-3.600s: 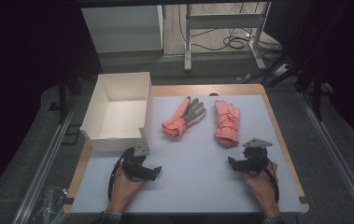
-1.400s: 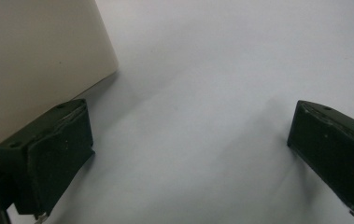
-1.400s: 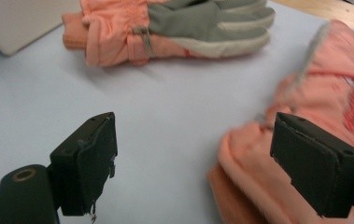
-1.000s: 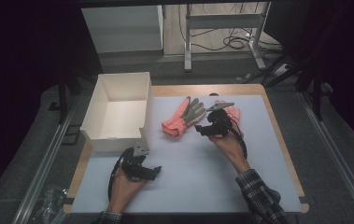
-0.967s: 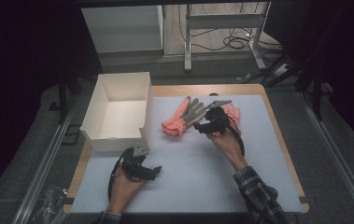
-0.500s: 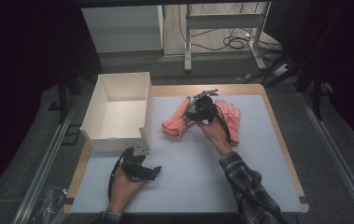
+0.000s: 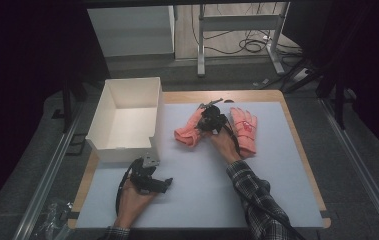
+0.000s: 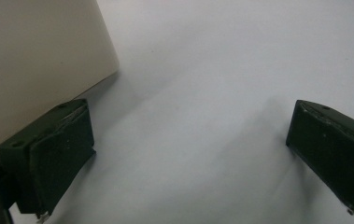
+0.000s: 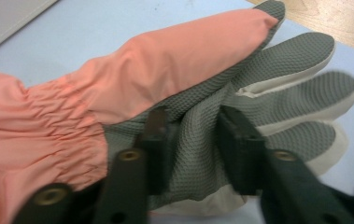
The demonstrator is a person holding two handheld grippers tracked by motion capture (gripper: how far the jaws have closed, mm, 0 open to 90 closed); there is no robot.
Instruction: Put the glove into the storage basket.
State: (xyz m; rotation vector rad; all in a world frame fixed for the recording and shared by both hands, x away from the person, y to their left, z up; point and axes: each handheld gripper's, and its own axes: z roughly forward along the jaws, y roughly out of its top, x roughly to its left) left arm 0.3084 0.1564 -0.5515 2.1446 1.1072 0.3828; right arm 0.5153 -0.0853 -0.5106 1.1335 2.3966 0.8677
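Grasping step — right gripper [image 9: 191, 140], jaws just closing, pinches the left glove's [image 9: 132, 88] grey palm; left gripper [image 8: 188, 158] gapes wide and empty — next, judging by the layout, lift it toward the white box [image 7: 108, 116]

Setting: lab or test room.
Bench: wooden table [image 7: 277, 95] under a pale mat [image 7: 207, 195], aluminium rails [image 7: 52, 175] alongside.
Surroundings: dark curtains, metal stand [image 7: 237, 22], loose cables [image 7: 252, 46] on the floor.

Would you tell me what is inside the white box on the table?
The white box shows a bare floor with nothing on it; the strip behind its near wall is hidden.
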